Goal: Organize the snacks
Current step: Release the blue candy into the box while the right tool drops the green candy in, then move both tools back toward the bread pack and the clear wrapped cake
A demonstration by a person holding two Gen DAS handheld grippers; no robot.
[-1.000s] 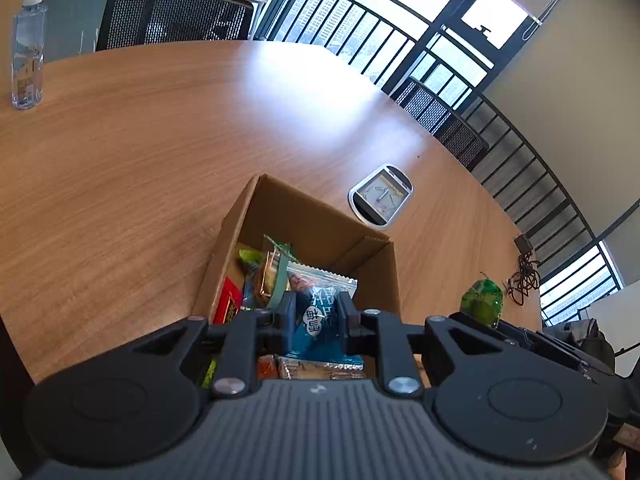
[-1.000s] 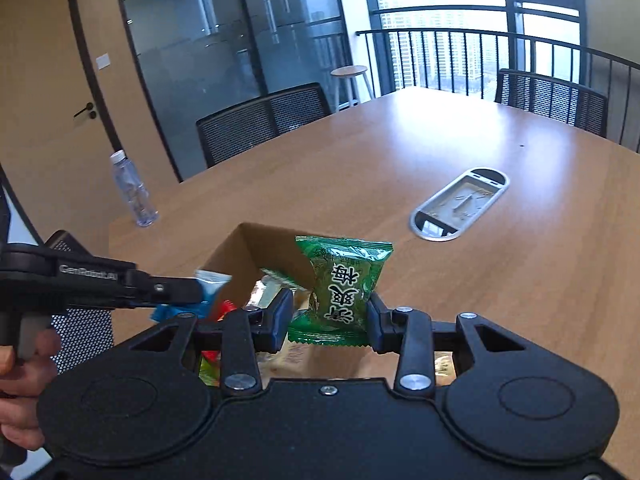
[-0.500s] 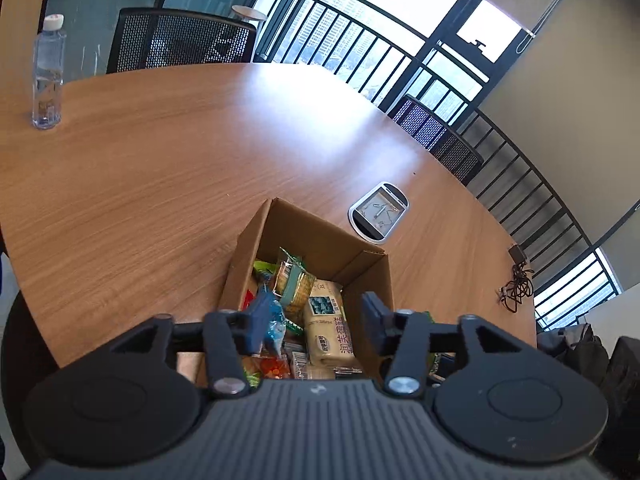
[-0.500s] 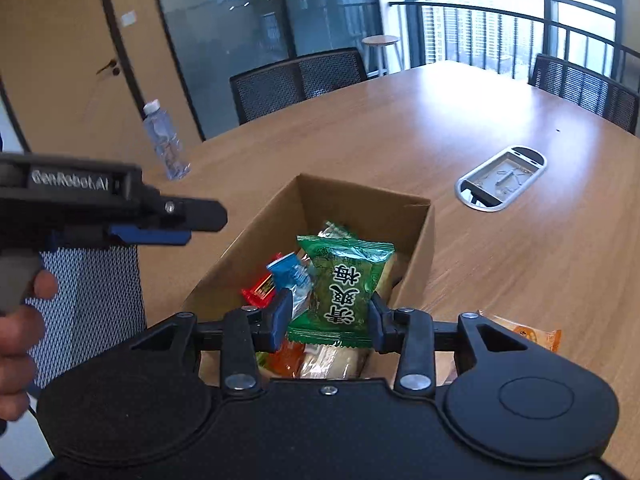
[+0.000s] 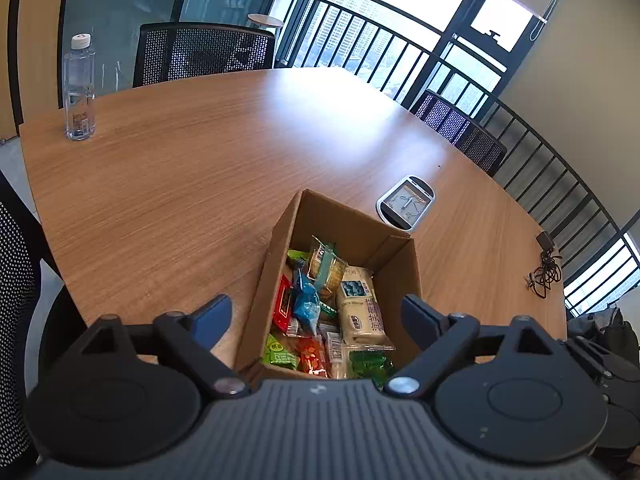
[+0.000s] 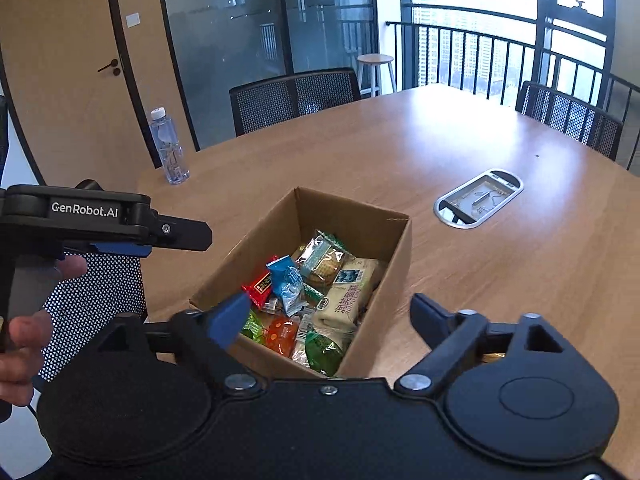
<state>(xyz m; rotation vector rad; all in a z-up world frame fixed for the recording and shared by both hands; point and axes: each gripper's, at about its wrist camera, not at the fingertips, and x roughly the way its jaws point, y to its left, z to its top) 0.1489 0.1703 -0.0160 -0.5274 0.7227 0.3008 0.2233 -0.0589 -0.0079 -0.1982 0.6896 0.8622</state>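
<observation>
On the wooden bench [image 5: 180, 184] near its front edge stands an open cardboard box [image 5: 280, 256], and the snacks lie heaped inside it. Both cameras look down into it from above.

From the left wrist view, the left gripper [image 5: 316, 316] has its jaws spread wide, one finger on each side of the box's near end, with nothing between them. Inside the box, a cream packet [image 5: 362, 306] with dark print lies along the right wall, a blue packet [image 5: 306, 300] sits beside a red packet [image 5: 282, 300] near the left wall, and a clear-wrapped biscuit pack [image 5: 324, 264] lies tilted toward the far end. A green packet [image 5: 366, 364] lies at the near right corner, just beside an orange packet [image 5: 312, 356].

From the right wrist view, the right gripper [image 6: 332, 320] is likewise wide apart and empty, hovering above the box's near end. The same green packet [image 6: 324, 350] rests in the near corner, touching the cream packet [image 6: 346, 298]. The left gripper [image 6: 176, 234] appears from the side at the left edge, held in the person's hand [image 6: 24, 332], up and to the left of the box [image 6: 396, 256].

Farther back, a water bottle [image 6: 169, 148] stands upright near the bench's far left corner, and a silver cable hatch [image 6: 478, 198] is set into the surface to the right, well apart from the box. A coiled cable [image 5: 544, 272] lies near the right edge.
</observation>
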